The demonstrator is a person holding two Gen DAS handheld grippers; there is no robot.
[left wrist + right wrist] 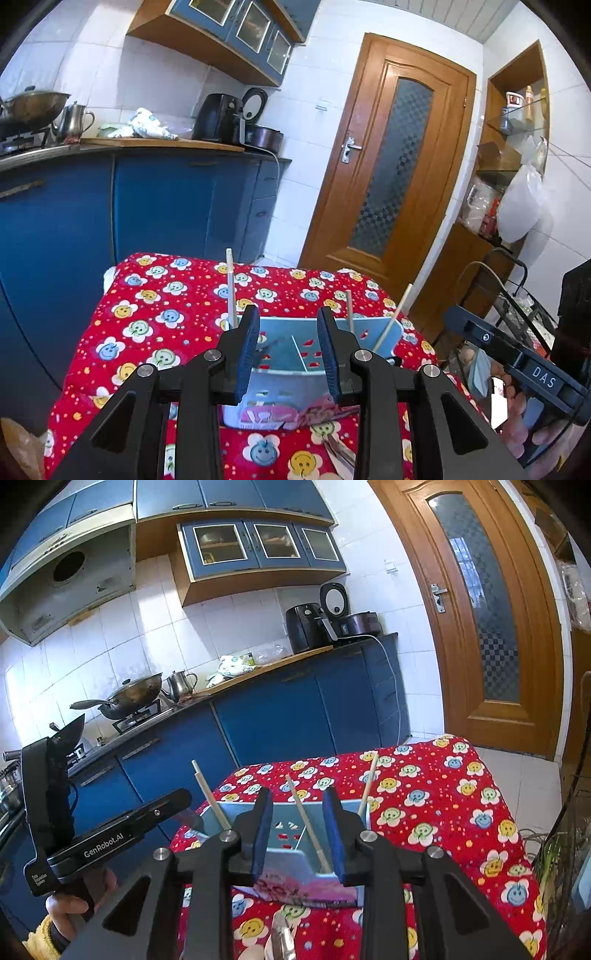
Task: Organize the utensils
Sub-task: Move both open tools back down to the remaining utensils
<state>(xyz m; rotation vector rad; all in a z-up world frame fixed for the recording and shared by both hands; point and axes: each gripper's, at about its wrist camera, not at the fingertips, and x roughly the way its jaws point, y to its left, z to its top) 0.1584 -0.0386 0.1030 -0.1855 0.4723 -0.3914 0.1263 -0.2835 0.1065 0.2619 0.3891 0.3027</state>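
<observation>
1. On the table's red smiley-flower cloth (155,321), near its front edge, stands a pale blue utensil holder (295,384) with slotted walls, an inner divider and a pink label.
2. Three pale chopsticks (308,830) stand in it, leaning apart.
3. Left gripper (290,354) hovers over the holder, jaws apart, empty.
4. Right gripper (297,834) likewise gapes, holding nothing.

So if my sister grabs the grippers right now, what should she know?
Left gripper: open, empty, above the blue caddy.
Right gripper: open, empty, above the same caddy.
Done: three chopsticks stand in the caddy on the red flowered cloth.
Left: a metal utensil lies on the cloth in front of the caddy; it probably goes in next.
</observation>
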